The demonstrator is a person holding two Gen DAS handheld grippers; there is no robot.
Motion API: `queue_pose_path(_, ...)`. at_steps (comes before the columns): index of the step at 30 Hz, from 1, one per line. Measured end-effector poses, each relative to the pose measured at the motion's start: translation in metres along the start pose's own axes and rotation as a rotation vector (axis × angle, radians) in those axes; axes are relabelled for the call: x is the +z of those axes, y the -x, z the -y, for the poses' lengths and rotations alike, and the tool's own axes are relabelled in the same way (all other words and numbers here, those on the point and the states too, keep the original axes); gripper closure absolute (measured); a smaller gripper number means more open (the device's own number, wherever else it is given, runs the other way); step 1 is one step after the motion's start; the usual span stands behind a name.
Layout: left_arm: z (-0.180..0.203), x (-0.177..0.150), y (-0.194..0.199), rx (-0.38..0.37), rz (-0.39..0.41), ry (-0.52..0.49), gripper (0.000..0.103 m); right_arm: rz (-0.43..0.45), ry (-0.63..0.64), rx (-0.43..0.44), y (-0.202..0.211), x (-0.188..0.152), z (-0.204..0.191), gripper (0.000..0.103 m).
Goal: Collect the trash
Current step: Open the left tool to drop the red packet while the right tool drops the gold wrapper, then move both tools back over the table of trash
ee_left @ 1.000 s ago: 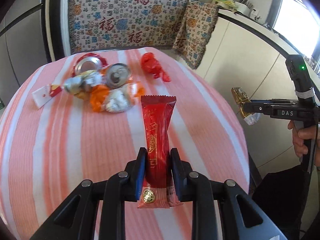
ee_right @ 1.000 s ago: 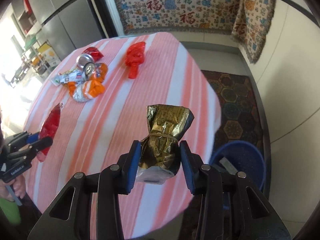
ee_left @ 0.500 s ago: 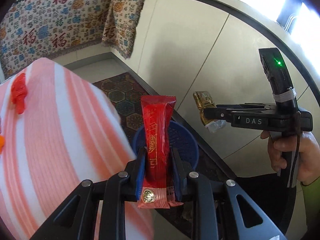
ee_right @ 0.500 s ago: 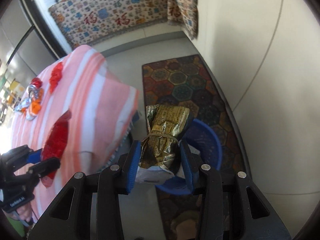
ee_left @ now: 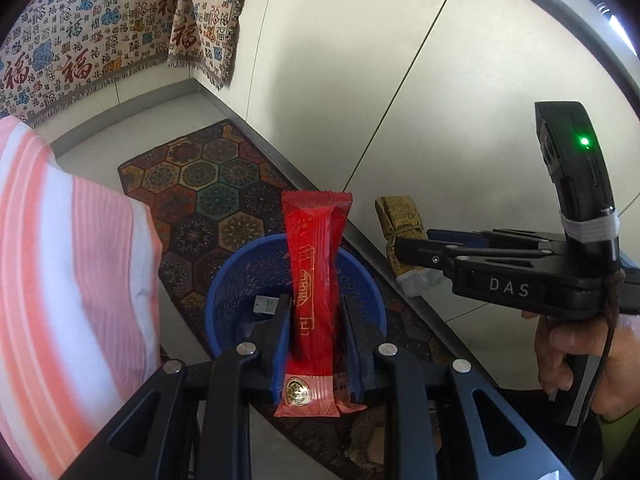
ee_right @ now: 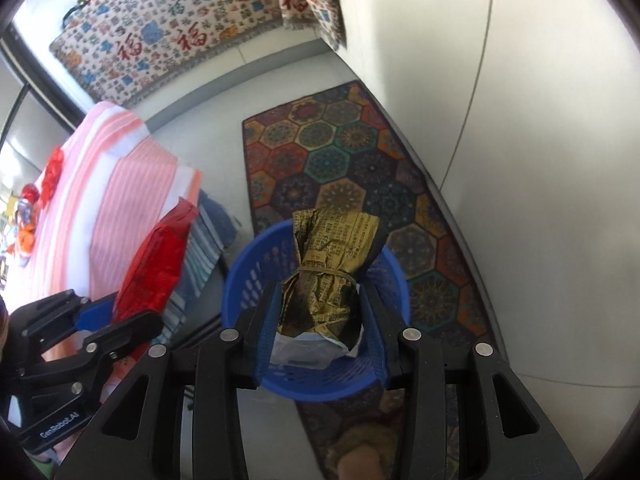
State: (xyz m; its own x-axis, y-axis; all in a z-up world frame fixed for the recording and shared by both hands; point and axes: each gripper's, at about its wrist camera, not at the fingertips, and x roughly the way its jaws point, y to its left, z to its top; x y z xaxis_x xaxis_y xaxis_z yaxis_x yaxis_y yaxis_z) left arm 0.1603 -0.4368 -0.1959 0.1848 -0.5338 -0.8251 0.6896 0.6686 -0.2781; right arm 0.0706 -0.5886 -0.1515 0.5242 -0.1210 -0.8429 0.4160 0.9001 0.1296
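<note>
My red wrapper (ee_left: 316,300) hides part of the blue basket (ee_left: 224,292); the paper scrap (ee_left: 266,305) inside it is too small to read, and beside it the striped tablecloth (ee_left: 60,260) blurs.

Left gripper (ee_left: 315,336): pointing steeply down, jaws pinched on a red wrapper (ee_left: 316,280) approx. mid-length; blue pads (ee_left: 281,344) press both sides, wrapper upright. Right gripper (ee_right: 319,320): also angled down, jaws clamped on a gold packet (ee_right: 326,276) w/ a band round its neck. In the left view the right gripper sits to the right, held level, w/ a hand (ee_left: 580,352) wrapped round its grip, green light on. In the right view the left gripper is at lower left.
</note>
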Motion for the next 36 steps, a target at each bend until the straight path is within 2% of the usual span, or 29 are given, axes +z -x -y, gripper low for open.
queue_pose_path(2,0.001,0.001,-0.010,0.008,-0.010,-0.004,0.078,0.001,-0.015,0.022,-0.003,0.001,0.007,0.061)
queue_pose_path(5,0.002,0.002,-0.028,-0.003,-0.016,0.001,0.075,0.010,-0.042,0.066,-0.008,0.002,0.014,0.053)
queue_pose_path(6,0.000,0.004,-0.034,-0.009,-0.021,0.011,0.063,0.019,-0.057,0.079,-0.009,0.001,0.018,0.041)
queue_pose_path(7,-0.002,0.006,-0.041,-0.008,-0.027,0.021,0.052,0.027,-0.072,0.080,-0.010,0.001,0.021,0.038)
queue_pose_path(14,-0.003,0.007,-0.042,0.018,0.000,0.034,0.051,0.059,-0.081,0.076,-0.004,0.001,0.023,0.037)
queue_pose_path(22,-0.001,0.000,0.005,0.030,0.074,0.025,0.050,0.132,-0.056,0.068,0.007,0.002,0.002,0.023)
queue_pose_path(26,-0.005,-0.010,0.045,0.049,0.130,0.009,0.049,0.178,-0.010,0.007,0.016,-0.003,-0.021,0.006)
queue_pose_path(30,-0.025,-0.027,0.086,0.085,0.177,0.019,0.046,0.232,0.059,-0.069,0.025,-0.007,-0.048,0.004)
queue_pose_path(33,-0.044,-0.049,0.118,0.134,0.196,0.032,0.041,0.286,0.125,-0.120,0.033,-0.014,-0.075,0.004)
queue_pose_path(36,-0.070,-0.078,0.146,0.194,0.193,0.048,0.040,0.335,0.192,-0.113,0.046,-0.029,-0.115,0.004)
